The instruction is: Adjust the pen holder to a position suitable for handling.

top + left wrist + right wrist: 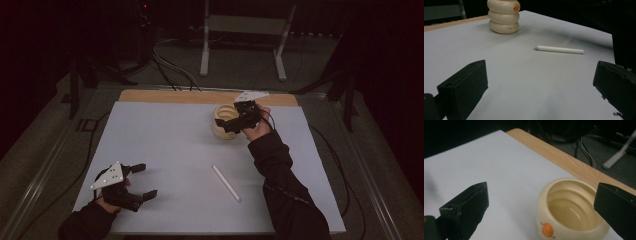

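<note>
Dim surroundings frame a smooth, matte pale grey sheet (pixel 165 150) that covers a wooden table, whose light wood edge (pixel 165 96) shows along the far side. At the near left, the left gripper (pixel 144 181), black with a grey three-cornered plate on top, rests low over the sheet, its two blocky jaws spread wide with nothing between them. Toward the middle lies a slim white stick (pixel 226 183), round and matte like chalk, flat on the sheet and well apart from both tools. At the far right stands a glossy cream plastic pot (pixel 223 122) shaped like three stacked rings, open at the top and hollow, with a small orange round mark (pixel 547 230) on its side; no writing can be read. The right gripper (pixel 231 123) hovers at the pot's rim, jaws wide, holding nothing.
</note>
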Motion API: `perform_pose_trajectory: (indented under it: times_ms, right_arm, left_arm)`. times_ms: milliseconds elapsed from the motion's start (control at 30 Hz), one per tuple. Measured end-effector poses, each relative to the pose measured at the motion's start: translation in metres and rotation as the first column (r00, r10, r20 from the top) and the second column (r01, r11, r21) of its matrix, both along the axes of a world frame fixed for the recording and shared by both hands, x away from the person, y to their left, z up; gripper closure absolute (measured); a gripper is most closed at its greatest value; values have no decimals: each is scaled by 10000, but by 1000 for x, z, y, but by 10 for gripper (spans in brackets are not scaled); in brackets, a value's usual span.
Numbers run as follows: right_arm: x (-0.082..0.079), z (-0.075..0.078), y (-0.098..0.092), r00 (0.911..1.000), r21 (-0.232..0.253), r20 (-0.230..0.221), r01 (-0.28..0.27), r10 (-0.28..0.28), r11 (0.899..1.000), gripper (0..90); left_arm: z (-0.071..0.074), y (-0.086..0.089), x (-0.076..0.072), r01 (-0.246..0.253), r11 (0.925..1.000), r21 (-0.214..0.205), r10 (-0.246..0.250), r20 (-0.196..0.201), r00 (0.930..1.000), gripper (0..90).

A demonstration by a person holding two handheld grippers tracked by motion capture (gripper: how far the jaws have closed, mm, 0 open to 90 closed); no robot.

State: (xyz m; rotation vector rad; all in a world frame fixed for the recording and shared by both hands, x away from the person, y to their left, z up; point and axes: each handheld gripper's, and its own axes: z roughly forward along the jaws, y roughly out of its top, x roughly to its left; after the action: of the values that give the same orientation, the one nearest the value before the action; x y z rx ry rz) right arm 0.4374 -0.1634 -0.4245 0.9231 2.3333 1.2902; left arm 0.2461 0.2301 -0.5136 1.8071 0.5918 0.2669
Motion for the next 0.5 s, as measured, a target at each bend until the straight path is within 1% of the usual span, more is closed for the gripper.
perform_pose_trajectory:
  times_ms: [67, 100, 167, 233, 267, 300, 333, 400, 500]
  right_arm:
    - [2, -1, 1, 9999, -34, -60, 97, -97, 9999, 0]
    - [9, -3, 4, 9986, -104, -388, 350, -353, 9993, 0]
    - [12, -4, 5, 9982, -112, -467, 373, -378, 9992, 0]
    - [18, -7, 7, 9953, -215, -865, 419, -437, 9989, 0]
    - [20, -8, 9, 9944, -315, -916, 494, -521, 9983, 0]
    - [21, -9, 10, 9935, -452, -989, 527, -569, 9976, 12]
    - [23, -10, 11, 9923, -545, -1041, 615, -669, 9966, 46]
    - [26, -11, 14, 9889, -657, -1246, 729, -807, 9952, 58]
    - [29, -12, 17, 9852, -790, -1485, 749, -860, 9941, 143]
  left_arm:
    - [0, 0, 0, 1, 10000, -1, -1, 1, 10000, 3]
    - [0, 0, 0, 9, 10000, -15, -9, -5, 10000, 3]
    - [0, 0, 0, 14, 10000, -9, -14, -4, 10000, 3]
    - [0, 0, 0, 40, 10000, -8, -40, 1, 10000, 3]
    - [0, 0, 0, 45, 10000, -6, -45, 4, 10000, 3]
    - [0, 0, 0, 52, 10000, -10, -52, 1, 10000, 3]
    - [0, 0, 0, 62, 10000, -9, -62, -4, 10000, 3]
    - [-1, 0, 0, 58, 10000, -2, -58, -3, 10000, 3]
    - [-1, -1, 0, 66, 10000, -1, -66, -7, 10000, 3]
